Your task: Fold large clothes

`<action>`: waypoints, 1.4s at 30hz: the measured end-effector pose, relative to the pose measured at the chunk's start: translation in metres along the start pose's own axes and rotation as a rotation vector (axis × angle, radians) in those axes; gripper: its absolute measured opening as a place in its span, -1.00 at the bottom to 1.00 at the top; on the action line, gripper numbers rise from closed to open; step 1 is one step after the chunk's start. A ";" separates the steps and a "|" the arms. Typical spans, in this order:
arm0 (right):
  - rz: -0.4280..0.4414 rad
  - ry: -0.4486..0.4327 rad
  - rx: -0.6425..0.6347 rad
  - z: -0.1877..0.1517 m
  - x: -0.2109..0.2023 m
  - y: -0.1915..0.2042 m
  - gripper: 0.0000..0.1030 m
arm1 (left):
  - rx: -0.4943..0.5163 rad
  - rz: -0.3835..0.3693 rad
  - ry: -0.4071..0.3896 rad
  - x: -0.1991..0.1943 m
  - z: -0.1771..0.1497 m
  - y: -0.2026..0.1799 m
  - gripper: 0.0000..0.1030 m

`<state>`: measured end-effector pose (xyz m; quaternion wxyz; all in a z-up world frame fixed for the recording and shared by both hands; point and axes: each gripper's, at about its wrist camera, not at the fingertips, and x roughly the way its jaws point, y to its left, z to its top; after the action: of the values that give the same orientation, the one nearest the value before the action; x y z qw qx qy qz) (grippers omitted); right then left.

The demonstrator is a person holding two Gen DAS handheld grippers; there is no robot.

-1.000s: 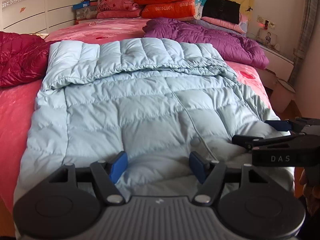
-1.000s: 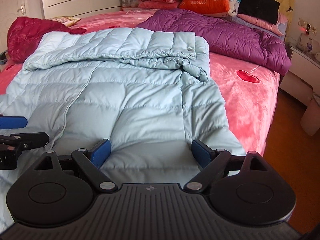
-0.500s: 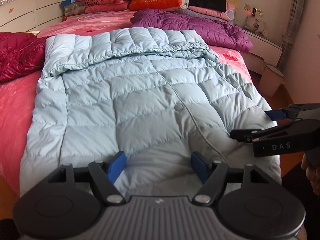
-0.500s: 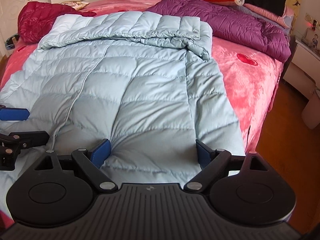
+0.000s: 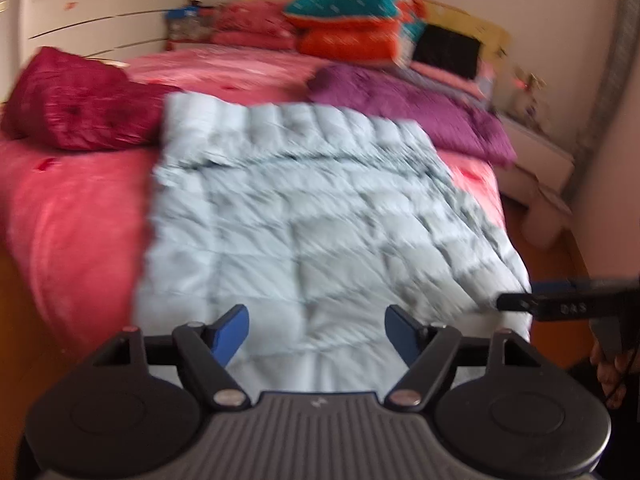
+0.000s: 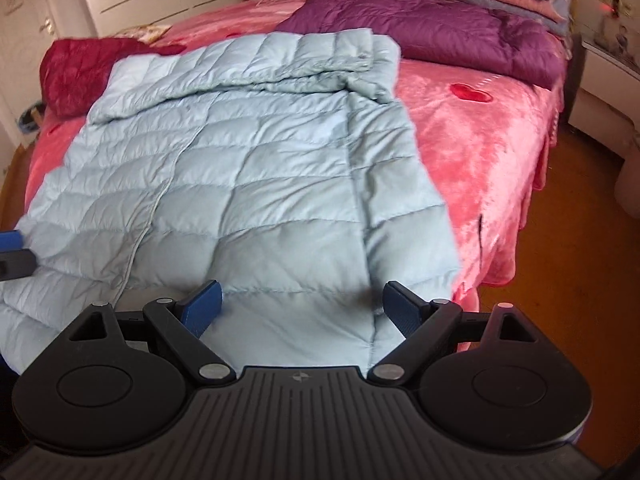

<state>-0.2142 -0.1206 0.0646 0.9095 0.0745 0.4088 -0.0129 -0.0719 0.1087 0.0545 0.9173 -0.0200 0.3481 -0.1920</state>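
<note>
A light blue quilted down jacket [image 5: 312, 208] lies spread flat on the pink bed, its far end folded over into a band [image 6: 256, 60]. My left gripper [image 5: 316, 332] hovers over the near hem, its jaws opening, with nothing pinched between the blue pads. My right gripper [image 6: 300, 308] is open too, above the jacket's near right corner, and no cloth is gripped. The right gripper [image 5: 560, 304] shows side-on at the right edge of the blurred left wrist view, with a hand below it. One tip of the left gripper [image 6: 12, 252] peeks in at the left of the right wrist view.
A purple jacket [image 6: 432, 28] lies behind the blue one and a dark red jacket [image 5: 80, 100] at its far left. Pillows [image 5: 352, 28] are stacked at the headboard. The pink bedspread [image 6: 480, 140] drops to wooden floor [image 6: 560, 280] on the right, by a white nightstand [image 5: 536, 168].
Both grippers have drawn back from the bed and risen a little, so the jacket looks smaller and more floor shows. The left jaws stand slightly wider. The left view is now blurred.
</note>
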 end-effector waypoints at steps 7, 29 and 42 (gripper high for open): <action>0.015 -0.056 0.131 0.003 -0.005 -0.035 1.00 | -0.195 0.045 0.023 -0.003 0.005 0.051 0.49; 0.176 0.036 0.379 0.009 0.028 -0.104 1.00 | -0.365 -0.087 0.228 0.035 -0.005 0.098 0.56; 0.182 0.048 0.449 0.011 0.044 -0.113 1.00 | -0.350 -0.219 0.285 0.039 -0.010 0.081 0.73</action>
<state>-0.1868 -0.2326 0.0248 0.8575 0.3116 0.4089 -0.0195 -0.0244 0.1706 0.0089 0.8154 -0.1890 0.4976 -0.2277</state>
